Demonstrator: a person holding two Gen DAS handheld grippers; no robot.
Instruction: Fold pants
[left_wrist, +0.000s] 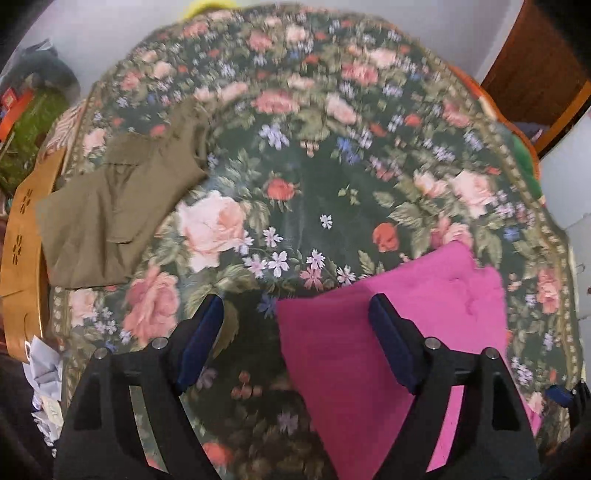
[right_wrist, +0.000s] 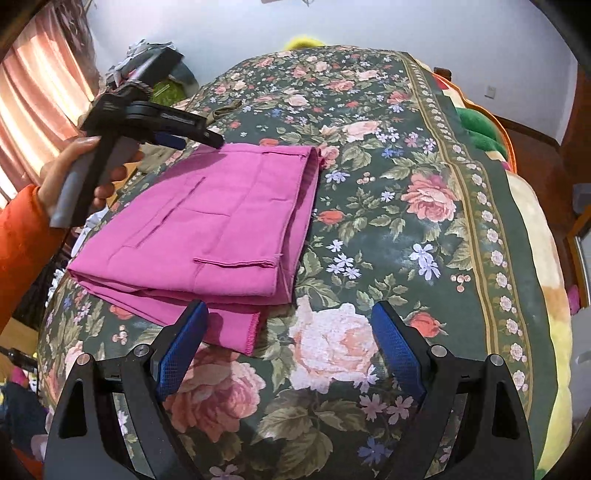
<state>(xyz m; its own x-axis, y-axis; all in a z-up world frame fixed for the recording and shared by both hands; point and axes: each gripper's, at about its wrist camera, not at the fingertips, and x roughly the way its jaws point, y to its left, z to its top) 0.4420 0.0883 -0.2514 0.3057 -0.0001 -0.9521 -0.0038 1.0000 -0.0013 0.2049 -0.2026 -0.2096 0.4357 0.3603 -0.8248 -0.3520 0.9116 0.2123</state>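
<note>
The pink pants (right_wrist: 207, 232) lie folded into a flat rectangle on the floral bedspread (right_wrist: 406, 221). In the left wrist view the pants (left_wrist: 424, 332) lie low right, partly under my right finger. My left gripper (left_wrist: 295, 317) is open and empty above the bedspread (left_wrist: 295, 166). It also shows in the right wrist view (right_wrist: 192, 138), held in a hand above the far left end of the pants. My right gripper (right_wrist: 290, 321) is open and empty, hovering just in front of the pants' near edge.
A folded olive-green garment (left_wrist: 110, 206) lies at the left of the bed. A tan cardboard piece (left_wrist: 22, 240) and crumpled paper (left_wrist: 44, 376) sit beyond the left edge. A green and orange blanket (right_wrist: 480, 125) lies along the right side. Pink curtains (right_wrist: 37, 92) hang left.
</note>
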